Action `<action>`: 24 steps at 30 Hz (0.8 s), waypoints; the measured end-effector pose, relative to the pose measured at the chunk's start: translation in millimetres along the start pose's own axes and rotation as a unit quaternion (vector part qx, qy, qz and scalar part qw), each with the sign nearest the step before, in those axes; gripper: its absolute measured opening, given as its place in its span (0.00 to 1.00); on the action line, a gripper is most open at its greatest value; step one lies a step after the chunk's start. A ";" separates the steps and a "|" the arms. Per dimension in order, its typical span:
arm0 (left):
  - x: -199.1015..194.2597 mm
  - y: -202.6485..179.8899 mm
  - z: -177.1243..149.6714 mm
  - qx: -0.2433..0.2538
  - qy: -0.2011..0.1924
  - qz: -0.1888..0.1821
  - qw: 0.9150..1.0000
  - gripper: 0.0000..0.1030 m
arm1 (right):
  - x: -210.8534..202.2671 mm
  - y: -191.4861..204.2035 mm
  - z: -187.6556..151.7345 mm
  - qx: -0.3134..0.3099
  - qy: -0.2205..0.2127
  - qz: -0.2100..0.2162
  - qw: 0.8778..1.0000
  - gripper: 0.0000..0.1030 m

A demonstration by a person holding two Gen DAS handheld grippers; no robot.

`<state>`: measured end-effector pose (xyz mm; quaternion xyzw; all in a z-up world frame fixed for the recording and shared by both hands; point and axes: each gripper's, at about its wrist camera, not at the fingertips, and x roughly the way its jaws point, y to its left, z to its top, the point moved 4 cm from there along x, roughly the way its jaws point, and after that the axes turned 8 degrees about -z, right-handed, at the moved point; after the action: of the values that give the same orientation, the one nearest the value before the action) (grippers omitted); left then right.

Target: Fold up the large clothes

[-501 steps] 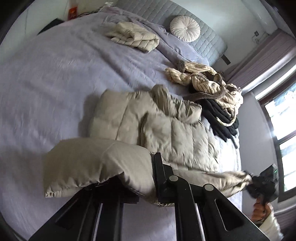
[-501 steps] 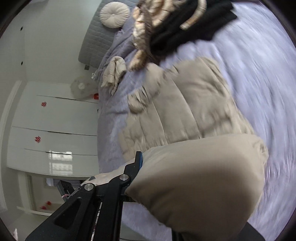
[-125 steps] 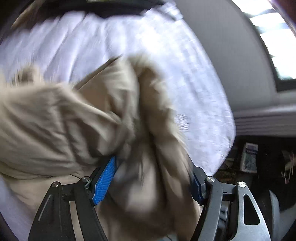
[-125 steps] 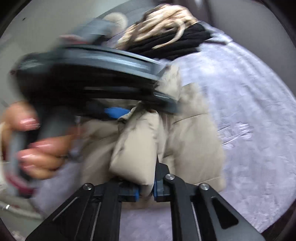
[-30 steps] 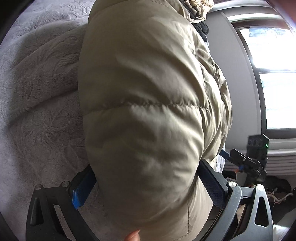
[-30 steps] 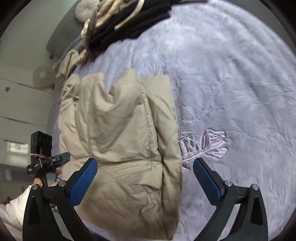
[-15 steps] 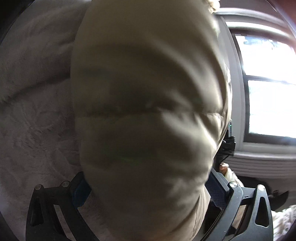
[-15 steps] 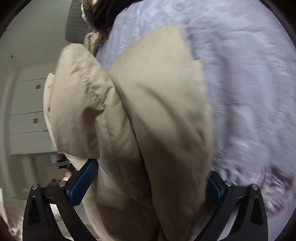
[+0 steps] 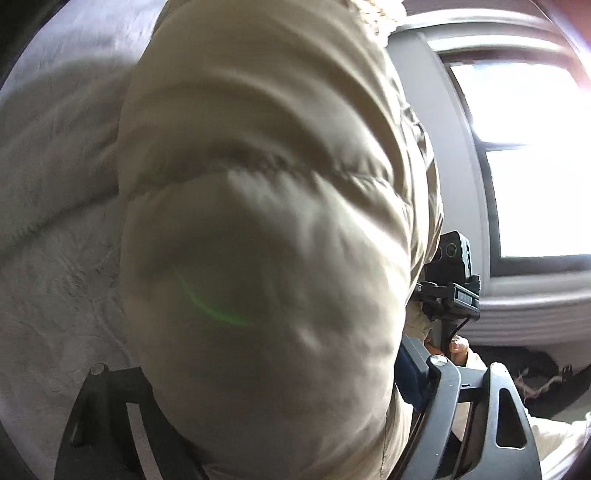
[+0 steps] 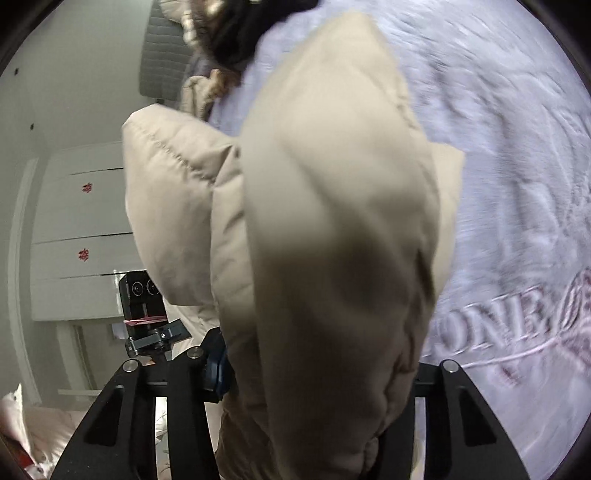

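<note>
Both jaws are closing on one jacket (image 9: 266, 236) over the bed (image 10: 517, 155): left gripper (image 9: 266, 413) and right gripper (image 10: 317, 373) are squeezing its bulk; only the left view is showing the window (image 9: 532, 158); only the right, the wardrobe (image 10: 81, 229).

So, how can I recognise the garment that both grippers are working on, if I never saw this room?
Find the bed with the pale lilac bedspread. At its near edge lies the beige puffer jacket, bulging between the closing jaws of the left gripper and right gripper. It is plain, smooth and quilted, unlike the black and cream striped clothes heaped behind it.
</note>
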<state>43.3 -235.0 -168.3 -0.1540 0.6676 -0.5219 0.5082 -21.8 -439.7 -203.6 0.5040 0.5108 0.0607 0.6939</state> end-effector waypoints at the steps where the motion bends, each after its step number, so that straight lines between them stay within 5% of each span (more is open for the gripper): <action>1: -6.6 -2.8 0.3 0.006 -0.001 -0.001 1.000 0.83 | 1.0 8.3 -4.0 -0.003 -0.003 0.003 1.000 0.51; 6: -58.4 0.3 3.0 0.018 -0.020 -0.003 1.000 0.83 | 22.0 53.4 -12.5 -0.020 -0.008 0.008 1.000 0.51; 12: -149.5 40.0 0.3 0.005 -0.060 0.020 0.998 0.83 | 96.6 121.8 -17.7 -0.056 0.015 0.020 0.998 0.51; 18: -236.8 114.9 -8.4 -0.034 -0.092 0.060 0.993 0.83 | 200.6 165.1 -28.0 -0.060 0.053 0.027 0.996 0.51; 24: -255.2 213.4 -19.4 -0.133 -0.106 0.070 0.983 0.93 | 273.8 153.8 -32.2 -0.022 0.071 -0.017 0.997 0.57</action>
<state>207.5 50.3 -219.4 -0.2278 0.6823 -0.3725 0.5864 148.5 -180.6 -262.9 0.4745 0.5653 0.0959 0.6679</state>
